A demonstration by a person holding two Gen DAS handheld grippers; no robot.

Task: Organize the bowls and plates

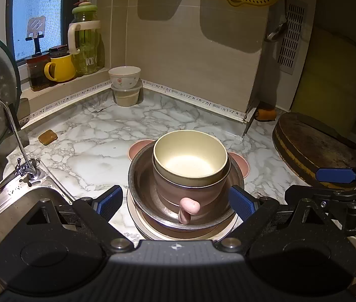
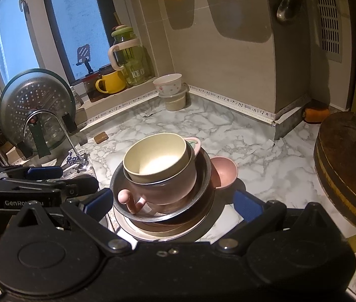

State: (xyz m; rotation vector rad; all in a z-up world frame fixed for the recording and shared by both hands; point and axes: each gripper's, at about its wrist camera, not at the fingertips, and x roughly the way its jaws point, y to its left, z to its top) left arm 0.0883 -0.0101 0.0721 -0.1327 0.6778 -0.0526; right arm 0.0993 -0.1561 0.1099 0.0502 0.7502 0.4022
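Observation:
A stack of dishes stands on the marble counter [image 1: 95,148]. A cream bowl [image 1: 190,162] sits in a pink handled bowl [image 1: 190,196], which sits in a steel bowl [image 1: 142,183] on a plate [image 1: 137,220]. A pink eared dish [image 1: 139,148] lies behind. My left gripper [image 1: 175,202] is open, its fingers either side of the stack's near edge. In the right wrist view the cream bowl [image 2: 155,158], pink bowl [image 2: 173,188], steel bowl [image 2: 204,183] and plate [image 2: 158,231] sit between the fingers of my open right gripper [image 2: 173,205]. A small pink bowl [image 2: 224,172] sits right of the stack.
A sink [image 1: 14,211] and tap [image 1: 14,130] are at the left. A white floral bowl on a tub [image 1: 125,76] stands in the far corner. A round wooden board [image 1: 316,148] lies at the right. A yellow mug [image 1: 62,68] and jar [image 1: 86,40] stand on the sill.

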